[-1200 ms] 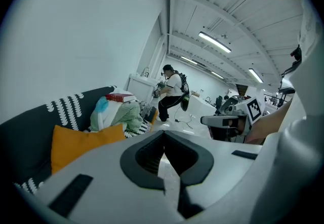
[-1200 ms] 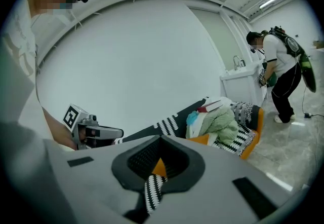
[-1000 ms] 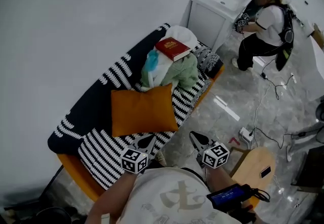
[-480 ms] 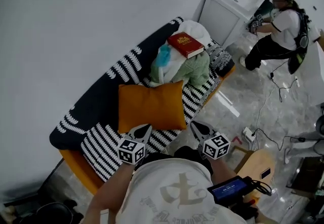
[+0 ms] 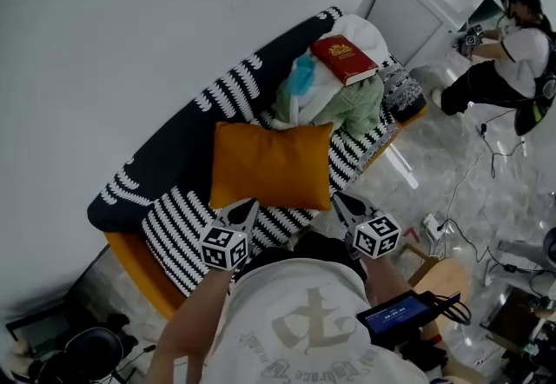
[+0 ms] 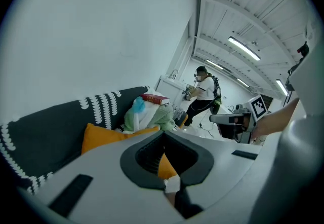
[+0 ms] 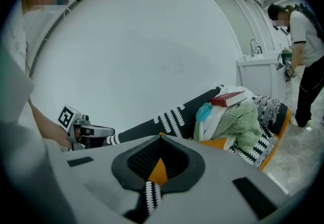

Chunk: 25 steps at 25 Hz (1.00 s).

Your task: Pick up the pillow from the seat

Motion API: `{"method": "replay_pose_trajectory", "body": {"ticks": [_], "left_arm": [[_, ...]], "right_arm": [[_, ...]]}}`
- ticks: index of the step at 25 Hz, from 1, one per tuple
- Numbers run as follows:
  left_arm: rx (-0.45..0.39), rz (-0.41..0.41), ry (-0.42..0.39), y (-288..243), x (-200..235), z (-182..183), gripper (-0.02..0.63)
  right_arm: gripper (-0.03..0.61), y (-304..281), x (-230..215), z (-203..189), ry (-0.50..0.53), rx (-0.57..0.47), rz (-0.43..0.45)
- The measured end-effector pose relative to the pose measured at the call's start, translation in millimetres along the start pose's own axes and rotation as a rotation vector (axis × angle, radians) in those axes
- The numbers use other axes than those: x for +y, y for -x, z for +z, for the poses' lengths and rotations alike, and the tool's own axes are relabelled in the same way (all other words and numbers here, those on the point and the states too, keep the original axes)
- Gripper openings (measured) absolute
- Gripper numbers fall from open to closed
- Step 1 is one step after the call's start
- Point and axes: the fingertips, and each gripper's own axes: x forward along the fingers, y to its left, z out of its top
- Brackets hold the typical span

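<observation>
An orange pillow point(image 5: 271, 165) lies on the seat of a sofa point(image 5: 174, 217) covered in a black and white patterned throw; it also shows as the orange pillow point(image 6: 98, 136) past my left jaws and the orange pillow point(image 7: 158, 170) past my right jaws. My left gripper point(image 5: 246, 208) is shut and empty, its tips at the pillow's near left edge. My right gripper point(image 5: 340, 203) is shut and empty, just off the pillow's near right corner. I cannot tell if either one touches the pillow.
A heap of clothes point(image 5: 334, 100) with a red book point(image 5: 345, 59) on top fills the sofa's far end. A white cabinet with a sink point(image 5: 426, 9) stands beyond, with a crouching person point(image 5: 512, 61) beside it. A round wooden stool point(image 5: 447, 282) and floor cables point(image 5: 469, 191) lie to my right.
The view has swung so the sofa and pillow sit more central and closer. Both grippers have moved forward to the pillow's near edge, still shut.
</observation>
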Motion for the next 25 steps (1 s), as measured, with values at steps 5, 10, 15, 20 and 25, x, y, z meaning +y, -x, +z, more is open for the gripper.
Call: {"method": "replay_pose_trajectory", "body": {"ticks": [5,10,15,20,25], "left_arm": [[0.032,0.048,0.018,-9.9,16.7,0.3,0.008],[0.073,0.088,0.024,-20.9,33.6,2.6,0.008],[0.095,0.119,0.044,-40.9,47.7,3.3,0.008],[0.128,0.124,0.089,-66.3,60.9,-11.6,0.008],[0.158,0.117,0.072,-93.0,68.2,-19.7,0.008]], "right_arm": [[0.011,-32.6,-13.5,1.8,-0.005,0.051,0.051],[0.011,-59.6,-31.5,5.1,-0.015,0.081,0.081],[0.011,-78.2,-58.2,3.5,-0.024,0.117,0.088],[0.011,-91.2,-81.3,-9.4,-0.034,0.161,0.083],[0.011,-100.8,-102.6,-31.7,-0.042,0.214,0.068]]}}
